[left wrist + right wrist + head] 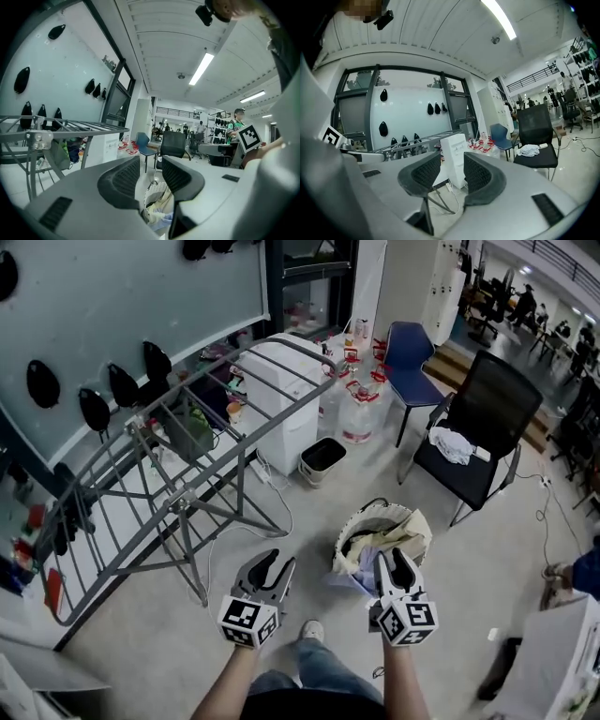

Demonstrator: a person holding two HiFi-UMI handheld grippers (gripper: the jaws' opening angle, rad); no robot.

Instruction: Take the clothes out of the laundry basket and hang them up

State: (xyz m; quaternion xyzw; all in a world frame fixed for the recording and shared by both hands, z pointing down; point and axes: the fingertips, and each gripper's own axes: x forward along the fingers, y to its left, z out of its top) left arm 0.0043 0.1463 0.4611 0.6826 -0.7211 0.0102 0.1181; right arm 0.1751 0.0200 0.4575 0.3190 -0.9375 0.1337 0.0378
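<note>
Both grippers are held out low in front of the person, the left gripper [273,564] and the right gripper [397,563] each with jaws partly apart and nothing between them. The laundry basket [371,514] sits on the floor just beyond the right one, clothes [360,562] heaped inside. The drying rack [187,439] stands to the left.

- Drying rack [187,456]: grey.
- Laundry basket [367,513]: cream.
- Clothes [359,559]: pale yellow, light blue.
- Far chair [410,345]: blue.
- Right chair [497,399]: black.
</note>
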